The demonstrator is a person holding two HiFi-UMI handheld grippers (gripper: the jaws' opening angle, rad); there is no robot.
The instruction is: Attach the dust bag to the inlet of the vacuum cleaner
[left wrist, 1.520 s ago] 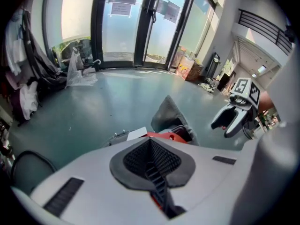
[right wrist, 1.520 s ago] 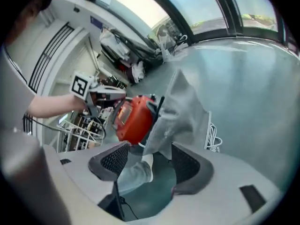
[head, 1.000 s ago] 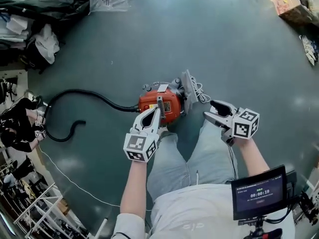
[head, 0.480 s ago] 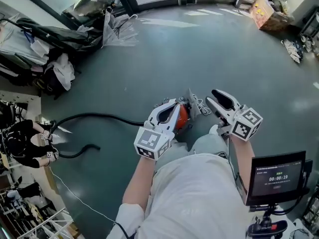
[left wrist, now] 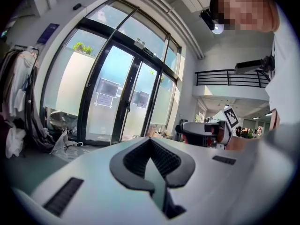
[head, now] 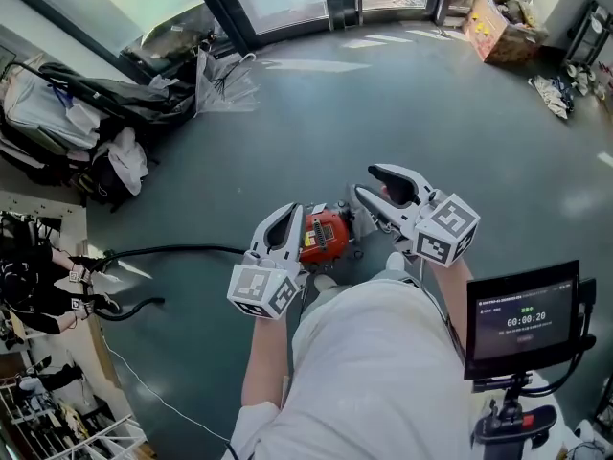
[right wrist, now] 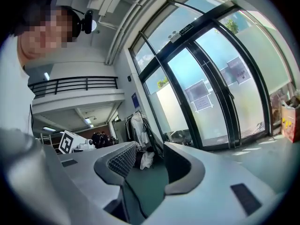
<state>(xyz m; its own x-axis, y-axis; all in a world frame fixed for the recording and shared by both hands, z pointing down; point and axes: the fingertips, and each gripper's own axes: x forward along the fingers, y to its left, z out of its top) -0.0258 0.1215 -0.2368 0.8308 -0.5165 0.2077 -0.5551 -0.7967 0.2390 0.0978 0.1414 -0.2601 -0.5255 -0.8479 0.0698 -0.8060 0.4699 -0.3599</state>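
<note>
Both empty, the left tool (head: 290,211), pinched together, and the right tool (head: 367,182), parted, hover at 9 and 2 o'clock of the vacuum cleaner (head: 324,238), where a loosely seated dust bag could slip off.

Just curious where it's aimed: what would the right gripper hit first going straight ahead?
Probably the white clothes below the garment rack, beyond bare floor; the right gripper is open and empty. Depth is unclear.
</note>
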